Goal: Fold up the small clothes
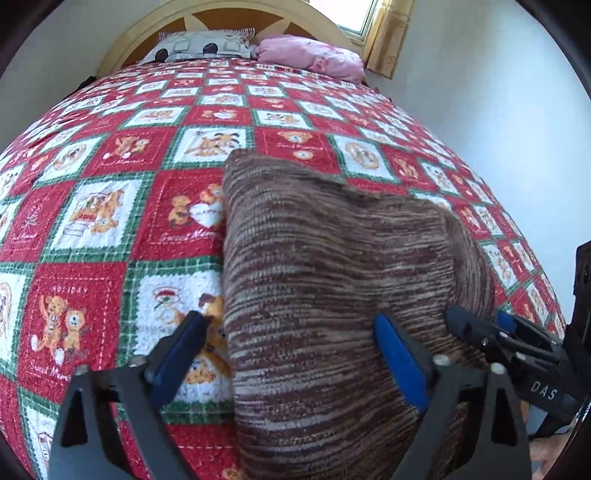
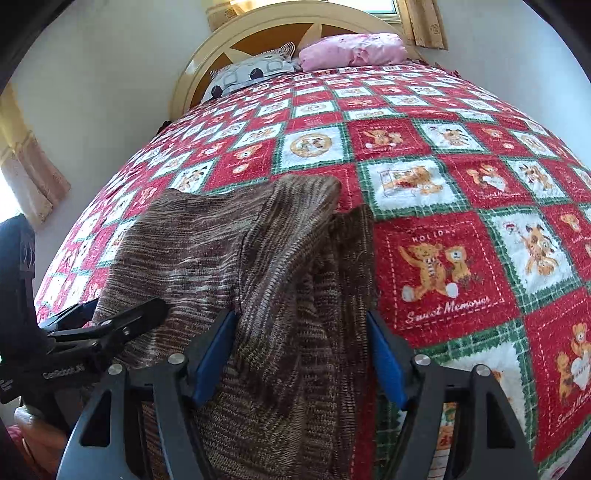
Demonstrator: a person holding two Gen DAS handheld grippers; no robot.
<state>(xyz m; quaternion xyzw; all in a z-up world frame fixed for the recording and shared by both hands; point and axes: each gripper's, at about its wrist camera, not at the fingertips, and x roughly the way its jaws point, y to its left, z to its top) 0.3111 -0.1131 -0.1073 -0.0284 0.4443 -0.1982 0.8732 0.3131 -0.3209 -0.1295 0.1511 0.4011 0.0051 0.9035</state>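
A brown striped knit garment (image 1: 332, 266) lies on the red patchwork bedspread (image 1: 110, 206) near the bed's front edge. It also shows in the right wrist view (image 2: 258, 258), bunched and partly folded over itself. My left gripper (image 1: 295, 350) is open, its blue pads either side of the garment's left part, fabric lying between the jaws. My right gripper (image 2: 303, 350) is open around the garment's right part. The right gripper also shows at the right of the left wrist view (image 1: 491, 332). The left gripper shows at the left of the right wrist view (image 2: 122, 321).
A patterned grey pillow (image 1: 199, 46) and a pink pillow (image 1: 314, 55) lie at the wooden headboard (image 2: 266, 22). White walls flank the bed. A curtained window (image 1: 388, 33) is at the back right. The bedspread (image 2: 461, 221) spreads out beyond the garment.
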